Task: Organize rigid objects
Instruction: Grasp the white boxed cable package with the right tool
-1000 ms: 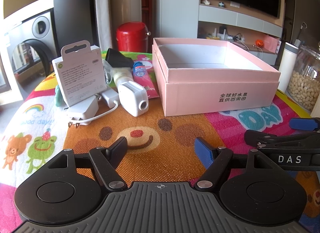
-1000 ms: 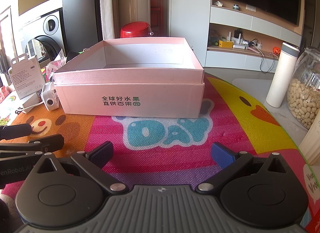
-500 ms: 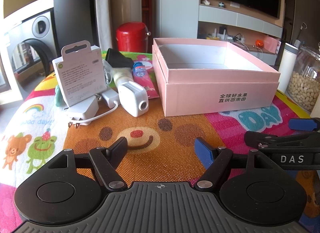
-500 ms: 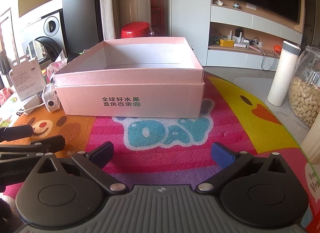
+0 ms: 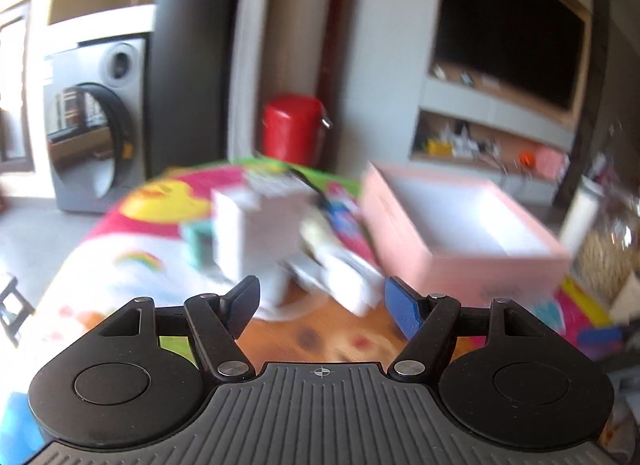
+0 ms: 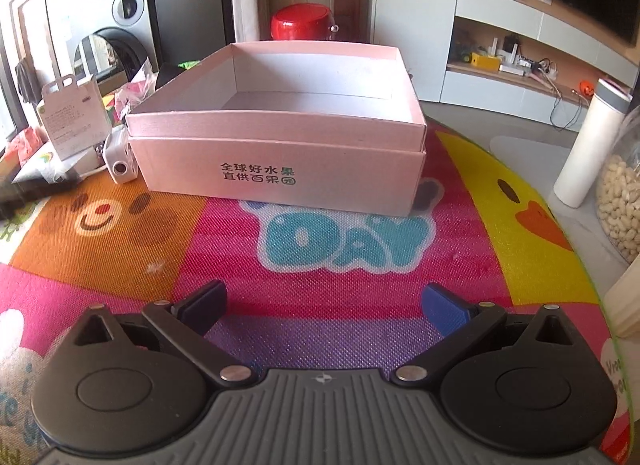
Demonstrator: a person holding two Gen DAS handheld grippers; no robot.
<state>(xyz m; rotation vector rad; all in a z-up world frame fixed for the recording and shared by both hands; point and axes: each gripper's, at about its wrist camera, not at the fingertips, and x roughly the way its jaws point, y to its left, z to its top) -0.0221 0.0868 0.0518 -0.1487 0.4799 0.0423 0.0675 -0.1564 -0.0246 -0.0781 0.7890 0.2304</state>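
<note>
Right wrist view: the right gripper (image 6: 324,305) hangs low over the bright cartoon mat (image 6: 340,233), its fingers spread wide with nothing between them.
Pink box (image 6: 280,169): straight ahead of the right gripper on the far half of the mat, lid off, pale inside and bare as far as the view reaches (green and black Chinese print on the near wall).
White camera (image 6: 120,163): small and boxy with a round lens facing near, just beside the box's left near corner.
White carton (image 6: 74,117): upright with a hang tab on top, left of the camera and a little farther back.
Other clutter: a crinkled wrapper and a few small packets lie behind the carton, too small to name.
Left wrist view: blurred with motion; the left gripper (image 5: 322,301) is above the left part of the mat with its fingers apart and nothing held.
Pile in the left view: the white carton (image 5: 256,237) and the camera (image 5: 348,277) sit just past the fingertips, the pink box (image 5: 460,253) to their right.
Right edge of the right view: a white flask (image 6: 588,145) and a jar of nuts (image 6: 622,201), near each other.
</note>
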